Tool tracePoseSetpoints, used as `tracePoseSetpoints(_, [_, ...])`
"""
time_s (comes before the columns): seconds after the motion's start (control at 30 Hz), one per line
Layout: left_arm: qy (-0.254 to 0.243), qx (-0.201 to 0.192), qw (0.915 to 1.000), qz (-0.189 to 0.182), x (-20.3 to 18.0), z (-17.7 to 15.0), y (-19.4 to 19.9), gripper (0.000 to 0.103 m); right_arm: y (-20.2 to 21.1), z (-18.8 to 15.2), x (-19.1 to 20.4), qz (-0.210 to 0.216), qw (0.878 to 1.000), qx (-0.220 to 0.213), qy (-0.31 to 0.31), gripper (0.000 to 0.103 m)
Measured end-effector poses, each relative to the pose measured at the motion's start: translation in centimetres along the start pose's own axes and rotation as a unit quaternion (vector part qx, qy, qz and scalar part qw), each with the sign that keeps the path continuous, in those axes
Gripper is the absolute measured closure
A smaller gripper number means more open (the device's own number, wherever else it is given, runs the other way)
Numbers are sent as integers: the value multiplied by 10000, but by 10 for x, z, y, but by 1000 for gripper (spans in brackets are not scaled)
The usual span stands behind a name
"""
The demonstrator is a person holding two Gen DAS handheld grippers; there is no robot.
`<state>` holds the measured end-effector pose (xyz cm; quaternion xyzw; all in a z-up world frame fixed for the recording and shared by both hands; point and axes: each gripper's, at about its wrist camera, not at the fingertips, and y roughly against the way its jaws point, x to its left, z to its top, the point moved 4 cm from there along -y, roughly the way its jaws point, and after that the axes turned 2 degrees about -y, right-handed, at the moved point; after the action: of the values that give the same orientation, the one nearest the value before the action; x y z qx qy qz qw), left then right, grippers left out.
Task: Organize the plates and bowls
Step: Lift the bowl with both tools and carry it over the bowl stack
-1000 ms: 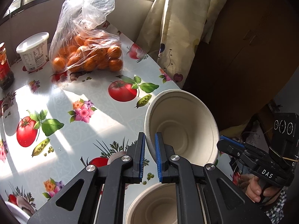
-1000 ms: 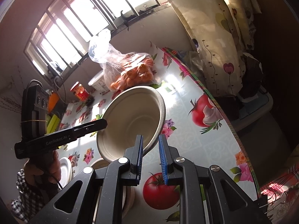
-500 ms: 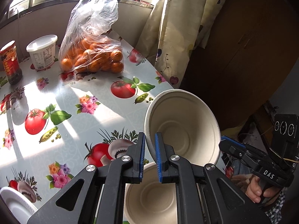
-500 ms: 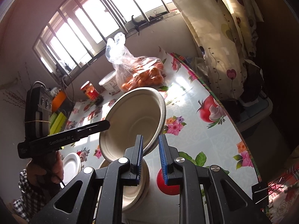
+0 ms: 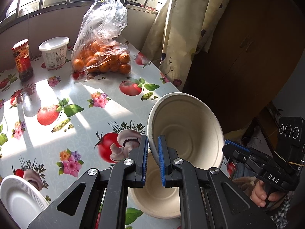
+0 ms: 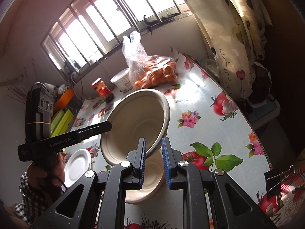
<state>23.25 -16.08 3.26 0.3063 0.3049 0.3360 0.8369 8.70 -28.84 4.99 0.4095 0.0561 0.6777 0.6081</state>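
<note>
A beige paper bowl (image 5: 185, 131) hangs tilted above the flowered table (image 5: 80, 87). My left gripper (image 5: 152, 152) is shut on its left rim. Seen from the right wrist, the same bowl (image 6: 137, 122) has my right gripper (image 6: 153, 152) shut on its near rim. Each view shows the other tool: the right gripper (image 5: 236, 150) at the bowl's right side, the left gripper (image 6: 106, 126) at its left rim. Directly beneath stands another beige bowl (image 5: 158, 196) (image 6: 150, 183). A white plate (image 5: 19, 196) (image 6: 78, 164) lies at the near left.
A plastic bag of oranges (image 5: 103, 57), a white tub (image 5: 54, 51) and a red jar (image 5: 22, 59) stand at the far side by the window. A curtain (image 5: 177, 28) and a dark cabinet (image 5: 247, 47) lie past the table's right edge.
Both grippers have lifted the held bowl and drawn it back toward the near side. More of the bowl beneath shows, and the white plate has come into view.
</note>
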Motion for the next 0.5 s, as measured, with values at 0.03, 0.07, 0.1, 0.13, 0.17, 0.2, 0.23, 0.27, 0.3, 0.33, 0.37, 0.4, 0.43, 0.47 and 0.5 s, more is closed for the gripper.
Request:
tracePoseSetpoints(0.03, [7,5,10000,-5,1,-2,1,92,0,-2,0,-6,10000,8,-8,86])
tracePoseSetpoints(0.07, [19,4,10000,-5,1,-4,1,92,0,-3,1,-2,10000,17,-20,86])
tracePoseSetpoints(0.1, [37,9,10000,-7,2,-6,2,92,-1,-5,1,13,10000,34,-29,86])
tracePoseSetpoints(0.13, [46,17,10000,-16,3,-8,3,92,-1,-7,1,14,10000,47,-37,86])
tracePoseSetpoints(0.17, [57,22,10000,-17,4,-10,3,92,-2,-9,2,19,10000,59,-46,86])
tracePoseSetpoints(0.2, [72,30,10000,-14,5,-11,3,92,-2,-10,2,29,10000,73,-53,86])
tracePoseSetpoints(0.23, [74,36,10000,-11,6,-13,4,92,-2,-12,3,27,9999,85,-55,86])
tracePoseSetpoints(0.27, [76,41,10000,-7,6,-14,3,92,-3,-13,3,24,9999,95,-55,86])
tracePoseSetpoints(0.3, [98,55,9999,-4,7,-16,3,92,-3,-14,4,31,9999,110,-60,86])
tracePoseSetpoints(0.33, [122,71,9999,-10,9,-18,3,92,-4,-16,4,33,9999,127,-71,86])
tracePoseSetpoints(0.37, [138,87,9999,-11,10,-20,2,92,-4,-17,5,38,9999,139,-85,86])
tracePoseSetpoints(0.4, [161,106,9998,-9,11,-22,2,92,-4,-18,5,49,9998,149,-92,86])
tracePoseSetpoints(0.43, [178,128,9998,-14,11,-24,2,92,-4,-20,6,50,9998,162,-97,86])
tracePoseSetpoints(0.47, [187,141,9997,-22,12,-26,2,92,-4,-22,6,43,9998,174,-102,86])
tracePoseSetpoints(0.5, [202,150,9997,-27,12,-28,2,92,-4,-23,6,51,9997,187,-112,86])
